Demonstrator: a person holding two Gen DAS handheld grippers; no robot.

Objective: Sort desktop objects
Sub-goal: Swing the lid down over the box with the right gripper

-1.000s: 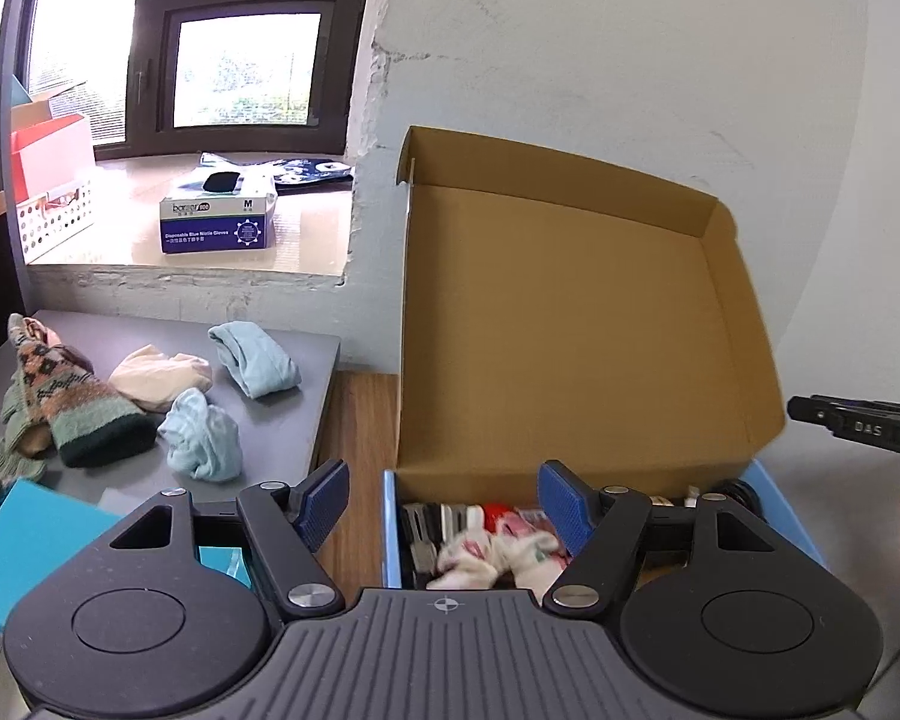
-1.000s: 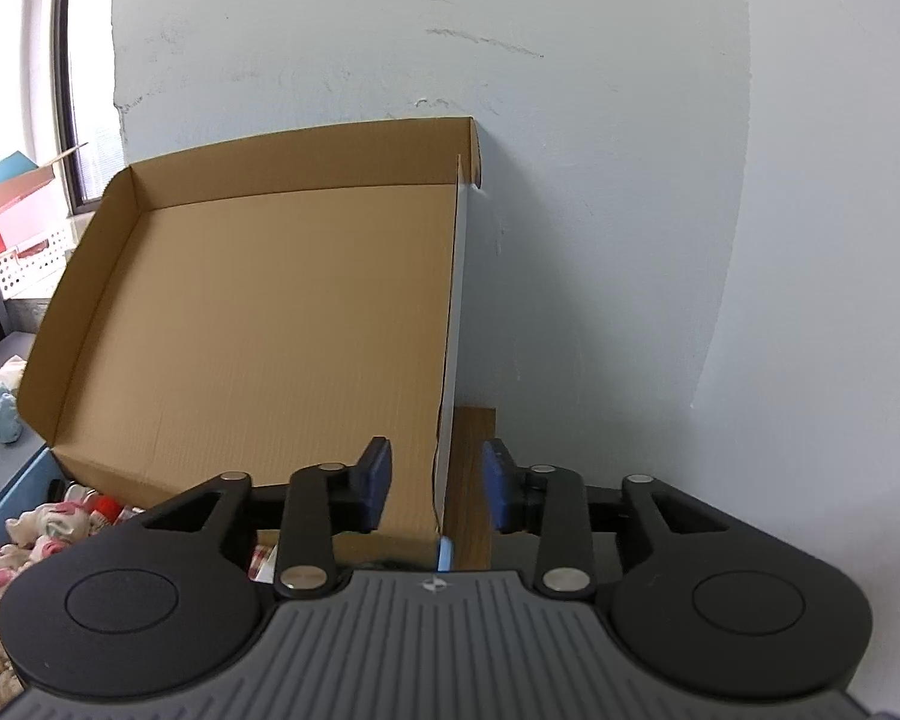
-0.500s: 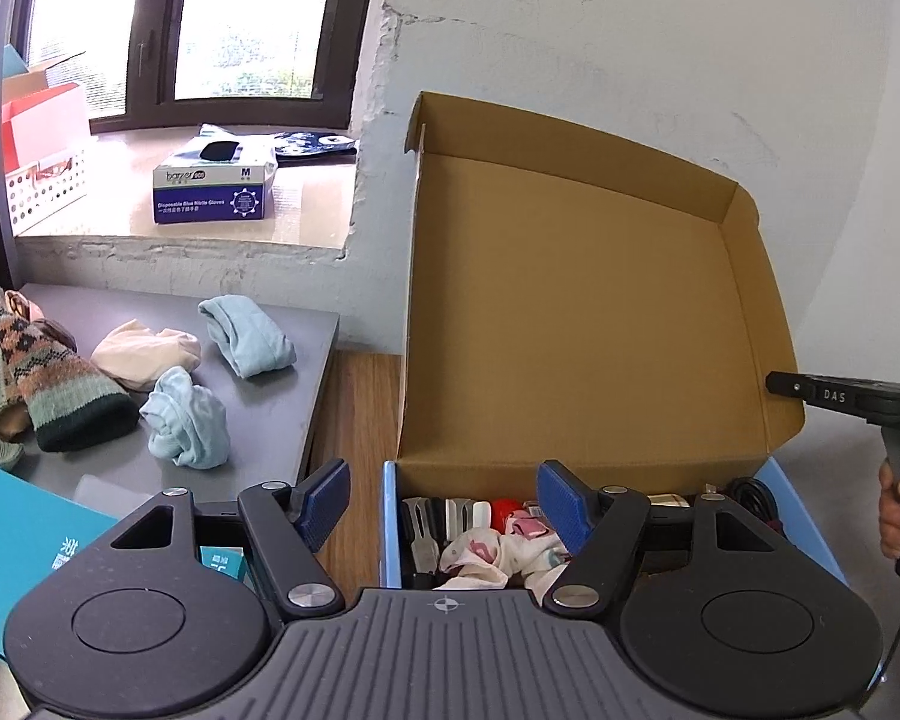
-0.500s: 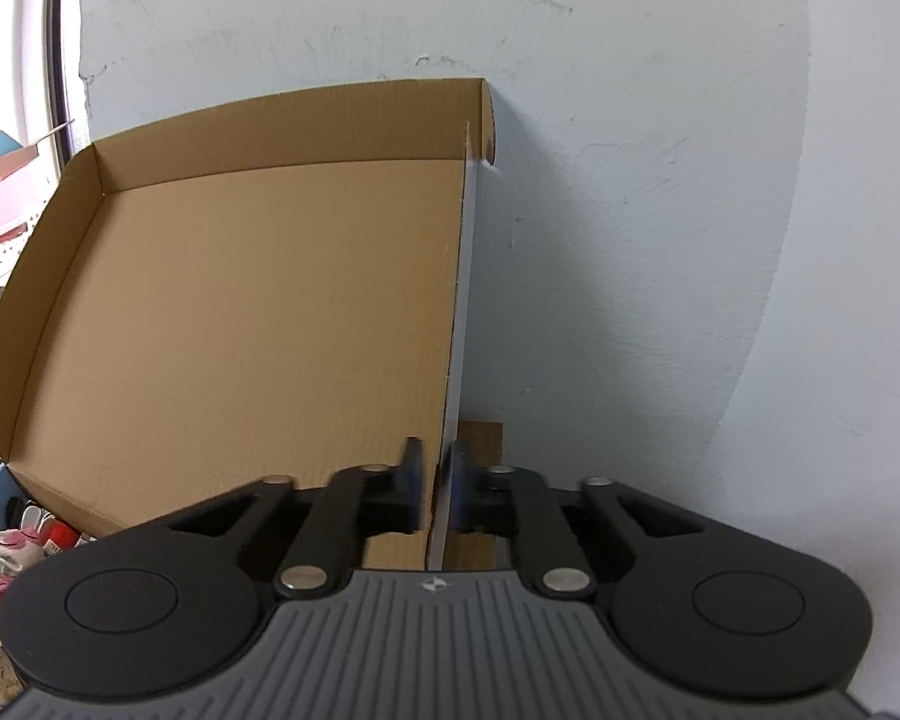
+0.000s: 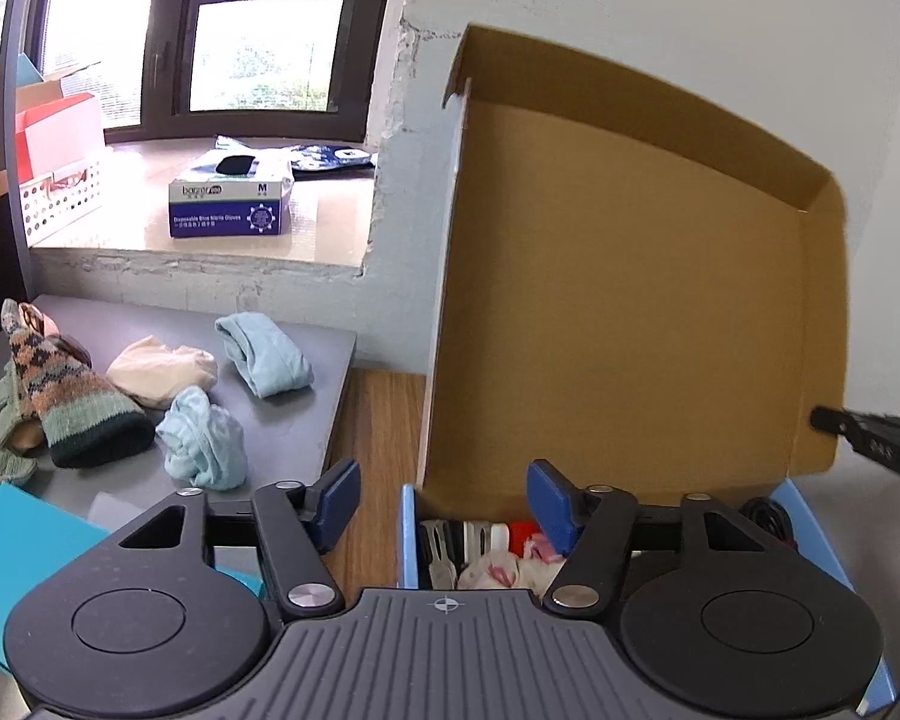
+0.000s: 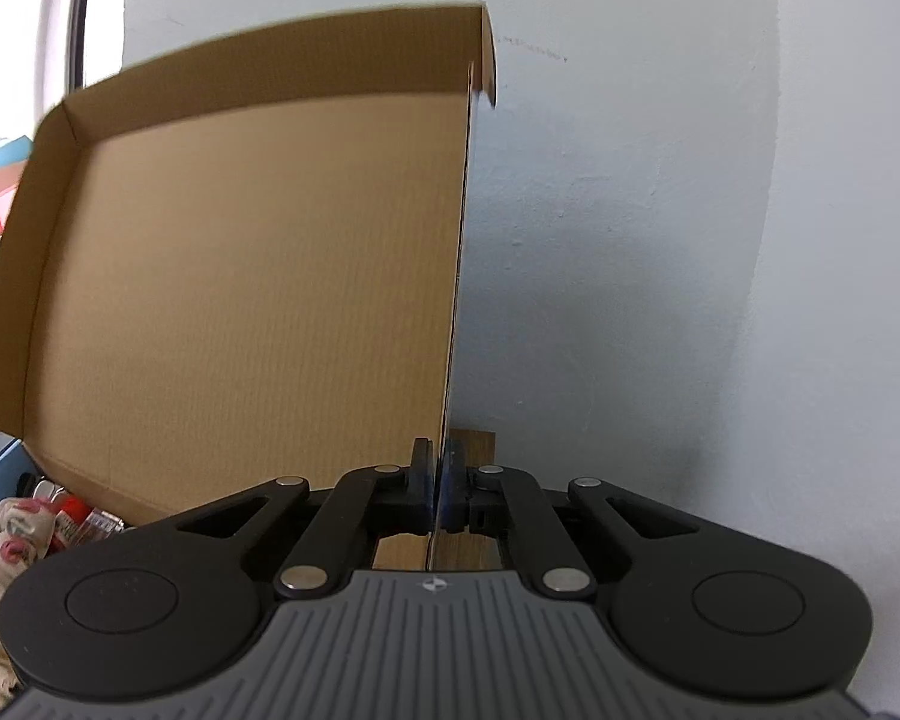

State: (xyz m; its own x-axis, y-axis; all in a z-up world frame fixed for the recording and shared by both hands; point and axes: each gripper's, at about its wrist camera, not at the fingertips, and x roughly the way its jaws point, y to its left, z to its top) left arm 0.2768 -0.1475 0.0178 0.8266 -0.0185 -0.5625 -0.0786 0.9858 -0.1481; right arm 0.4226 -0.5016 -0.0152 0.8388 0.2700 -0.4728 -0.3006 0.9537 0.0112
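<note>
While our right tool (image 6: 437, 483) pinches the side edge of the cardboard lid (image 6: 258, 276), our left tool (image 5: 444, 495) waits wide and empty over the blue box (image 5: 407, 534). We think the lid is light, thin and bendy, so a grip low on its edge seems best. Soft socks (image 5: 201, 447) lie on the gray bench (image 5: 306, 420), left of the box. We could squeeze them anywhere.

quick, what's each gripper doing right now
Left gripper: open, holding nothing, above the blue box.
Right gripper: shut on the side edge of the cardboard lid.
</note>
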